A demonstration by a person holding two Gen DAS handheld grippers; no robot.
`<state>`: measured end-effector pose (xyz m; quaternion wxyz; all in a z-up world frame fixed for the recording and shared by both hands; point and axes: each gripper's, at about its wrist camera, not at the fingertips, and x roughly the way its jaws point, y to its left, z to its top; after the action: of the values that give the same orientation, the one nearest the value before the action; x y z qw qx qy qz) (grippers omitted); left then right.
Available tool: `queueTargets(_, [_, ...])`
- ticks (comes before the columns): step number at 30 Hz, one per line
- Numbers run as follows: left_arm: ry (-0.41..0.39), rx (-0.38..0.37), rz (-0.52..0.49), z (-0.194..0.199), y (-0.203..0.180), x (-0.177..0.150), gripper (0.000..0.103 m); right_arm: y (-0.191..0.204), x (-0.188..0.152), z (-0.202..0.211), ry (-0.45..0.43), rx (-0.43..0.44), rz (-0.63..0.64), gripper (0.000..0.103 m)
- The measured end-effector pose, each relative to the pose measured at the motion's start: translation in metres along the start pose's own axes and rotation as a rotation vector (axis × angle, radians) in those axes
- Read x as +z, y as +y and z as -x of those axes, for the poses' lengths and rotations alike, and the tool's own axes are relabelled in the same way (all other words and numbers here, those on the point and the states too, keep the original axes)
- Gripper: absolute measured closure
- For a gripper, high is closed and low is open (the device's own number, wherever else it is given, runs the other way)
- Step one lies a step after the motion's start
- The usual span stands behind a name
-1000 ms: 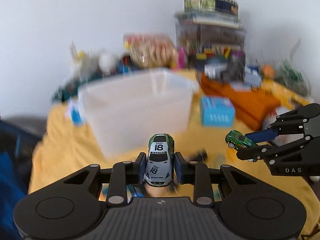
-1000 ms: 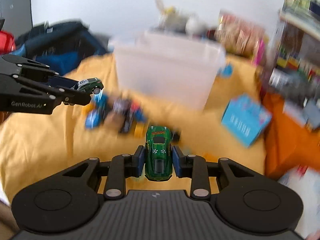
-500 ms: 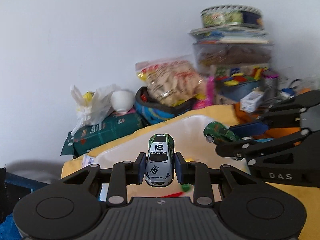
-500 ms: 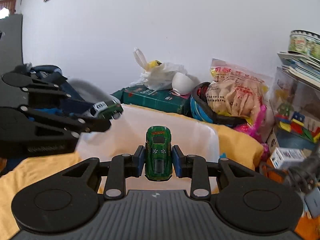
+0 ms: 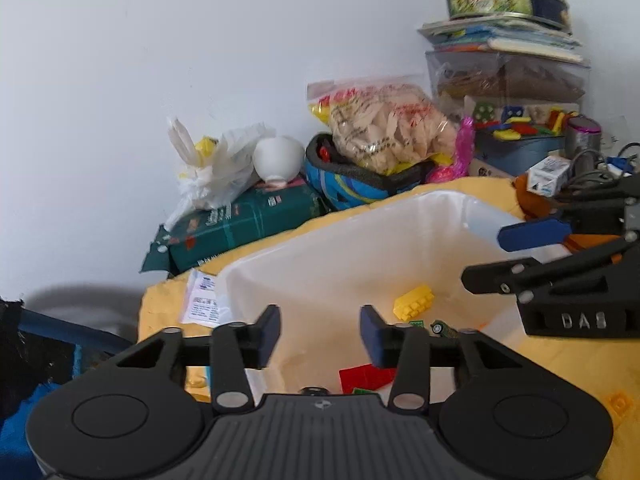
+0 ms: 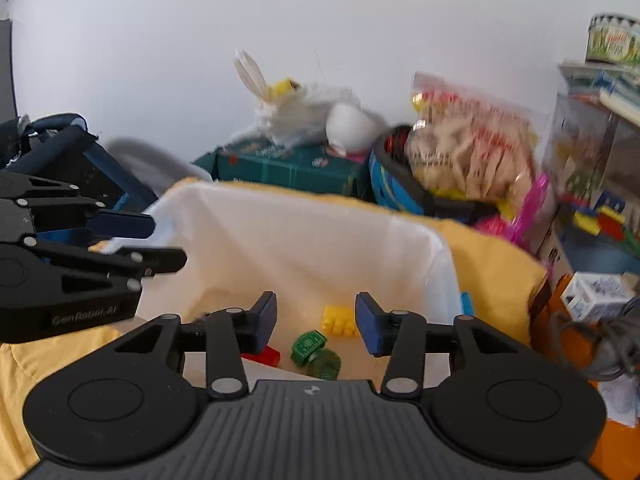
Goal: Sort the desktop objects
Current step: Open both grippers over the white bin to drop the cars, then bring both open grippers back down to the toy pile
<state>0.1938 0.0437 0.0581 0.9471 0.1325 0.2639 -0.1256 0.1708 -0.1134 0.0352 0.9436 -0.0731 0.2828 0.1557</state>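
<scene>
Both grippers hang open and empty over a translucent white bin (image 5: 360, 240) on the yellow cloth. My left gripper (image 5: 320, 334) is over the bin's near side; my right gripper (image 6: 316, 318) is beside it and shows in the left wrist view (image 5: 516, 256). Inside the bin lie a yellow brick (image 5: 414, 302), a red brick (image 5: 366, 376) and a green toy car (image 5: 442, 327). In the right wrist view the green car (image 6: 326, 364) lies next to a green brick (image 6: 307, 346) and the yellow brick (image 6: 339, 320). The white number 18 car is hidden.
Behind the bin stand a dark green box (image 5: 240, 228), a white plastic bag (image 5: 216, 168), a blue helmet (image 5: 352, 184) holding a snack bag (image 5: 384, 128), and stacked clear boxes with a tin (image 5: 508, 80). An orange brick (image 5: 618, 406) lies on the cloth at right.
Both grippers have opened and let go of their toy cars. The green car now lies in the bin. Both grippers have tilted down toward the bin's inside.
</scene>
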Motion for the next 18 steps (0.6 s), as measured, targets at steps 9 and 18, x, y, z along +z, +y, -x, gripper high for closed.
queueTargets(9, [-0.040, 0.035, -0.063, 0.064, -0.035, -0.049, 0.033, 0.004, -0.030, 0.039, -0.016, 0.081, -0.060, 0.042])
queueTargets(18, [0.125, -0.102, 0.106, 0.088, -0.042, -0.111, 0.033, 0.000, -0.116, 0.055, 0.179, 0.153, -0.091, 0.036])
